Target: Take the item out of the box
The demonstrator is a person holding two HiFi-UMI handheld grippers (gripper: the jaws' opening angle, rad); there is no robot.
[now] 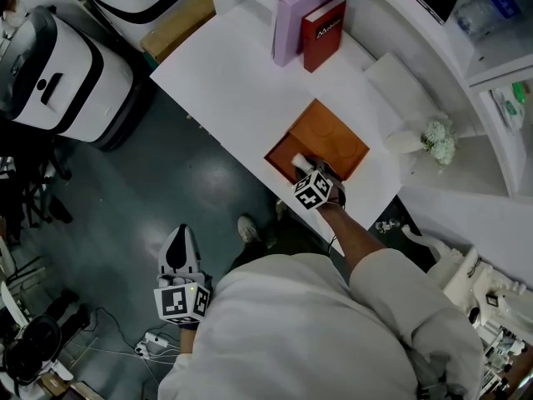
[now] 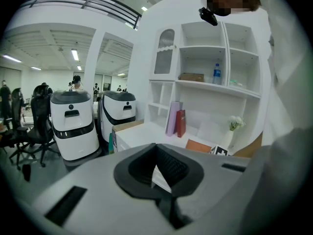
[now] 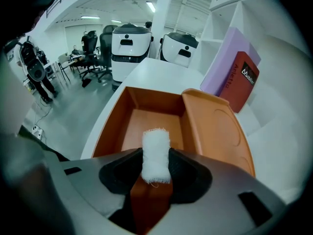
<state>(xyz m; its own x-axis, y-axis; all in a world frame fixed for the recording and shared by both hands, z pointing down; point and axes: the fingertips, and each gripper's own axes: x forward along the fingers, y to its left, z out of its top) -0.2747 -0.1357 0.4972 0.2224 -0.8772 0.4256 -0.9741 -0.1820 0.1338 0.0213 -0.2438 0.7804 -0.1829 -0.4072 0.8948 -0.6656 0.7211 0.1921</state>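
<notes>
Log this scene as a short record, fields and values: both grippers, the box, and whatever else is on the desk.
right gripper: jaws shut on a white roll, above the box
left gripper: jaws shut, nothing between them, held low over the floor, away from the desk
box state: orange, on the white desk, lid open
also on desk: purple and red books, upright; vase with white flowers

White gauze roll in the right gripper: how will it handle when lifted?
Likely soft and light: the white gauze roll looks woven with a frayed end. Its rough weave should resist slipping from the right gripper. Released, its rounded shape might roll.
</notes>
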